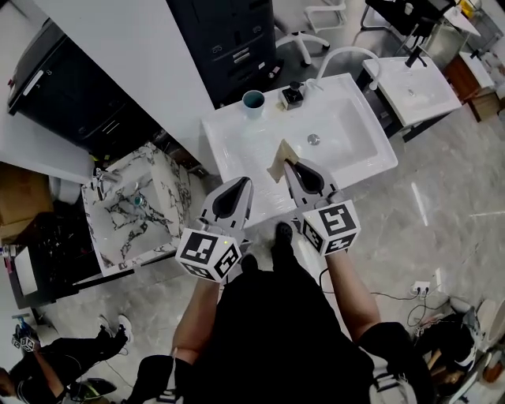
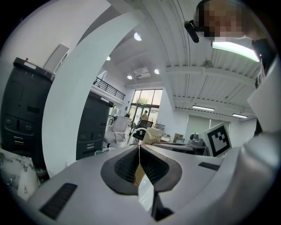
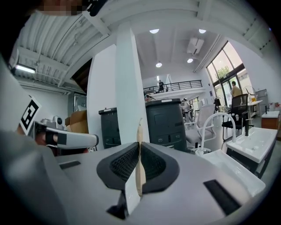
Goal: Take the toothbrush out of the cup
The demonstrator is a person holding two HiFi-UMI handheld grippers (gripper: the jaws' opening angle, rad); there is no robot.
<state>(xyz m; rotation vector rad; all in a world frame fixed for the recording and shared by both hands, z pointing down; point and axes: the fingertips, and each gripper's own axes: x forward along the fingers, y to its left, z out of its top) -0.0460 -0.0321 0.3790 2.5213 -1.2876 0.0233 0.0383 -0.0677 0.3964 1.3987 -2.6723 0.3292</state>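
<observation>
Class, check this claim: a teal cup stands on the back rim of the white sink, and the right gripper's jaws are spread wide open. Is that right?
No. The right gripper is not open: the right gripper view shows its jaws closed on a thin tan sheet. The teal cup does stand on the back rim of the white sink.

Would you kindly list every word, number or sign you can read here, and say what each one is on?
No readable text anywhere.
Square markers on the left gripper and right gripper: black-and-white patterns, no letters.
Pale labels on the black cabinet: too small to read.
Tan sheet held by the right gripper: no print visible.
</observation>
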